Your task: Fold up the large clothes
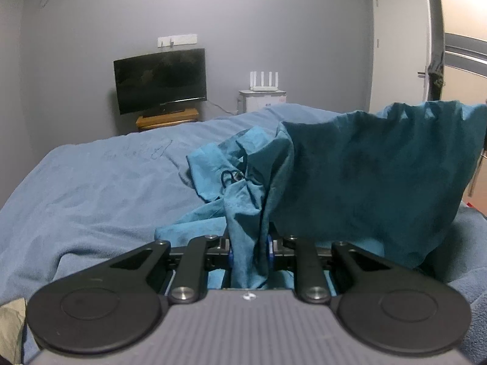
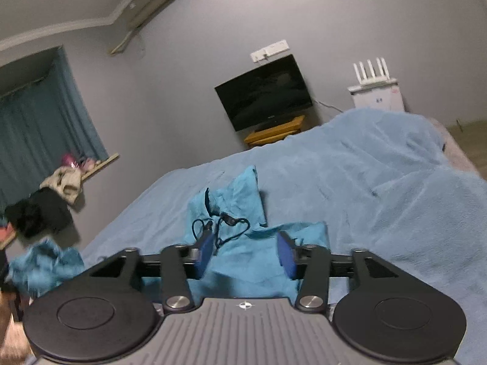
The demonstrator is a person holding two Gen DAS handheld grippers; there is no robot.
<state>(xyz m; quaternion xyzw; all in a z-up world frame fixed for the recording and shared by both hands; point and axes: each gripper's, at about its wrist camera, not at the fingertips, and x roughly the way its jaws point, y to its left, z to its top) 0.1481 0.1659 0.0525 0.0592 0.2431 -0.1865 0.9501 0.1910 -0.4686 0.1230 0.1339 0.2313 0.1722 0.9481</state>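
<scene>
On the bed [image 1: 91, 188], the left hand-held gripper [image 1: 250, 251] is clenched on a bunched fold of the teal garment [image 1: 365, 176], part of which is lifted and hangs like a curtain while the rest lies crumpled on the blanket. The cloth looks light, soft and floppy, so it should be taken by an edge or corner. To the right, the right hand-held gripper [image 2: 245, 254] stands released over the garment, near its black drawstring [image 2: 225, 222].

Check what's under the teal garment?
The teal garment lies on the blue blanket, bunched in the left gripper. Anything beneath the cloth is covered.
</scene>
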